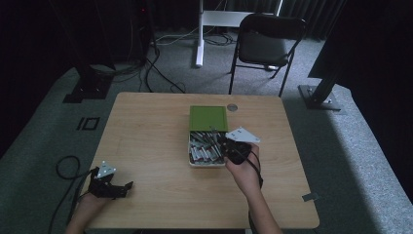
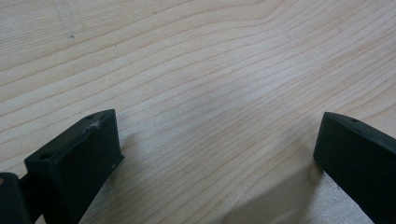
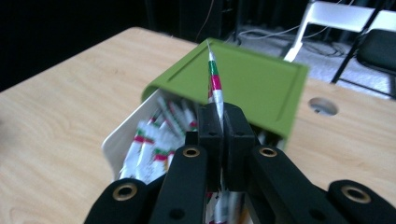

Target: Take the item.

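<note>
A white box (image 1: 191, 155) with a green lid (image 1: 208, 118) slid partly back stands at the table's middle and holds several red, green and white sachets (image 1: 204, 148). My right gripper (image 1: 227, 145) hovers over the box's right side, shut on one thin sachet (image 3: 214, 80) that sticks up edge-on between the jaws, in front of the green lid (image 3: 261, 84). My left gripper (image 1: 122, 189) rests low at the table's front left corner, open, with bare wood between its fingers (image 2: 79, 158).
A round cable hole (image 1: 232, 107) lies in the wooden table (image 1: 146, 131) just behind the box. A black folding chair (image 1: 265, 44) and a white stand (image 1: 199, 34) are beyond the far edge. Cables trail on the grey floor at left.
</note>
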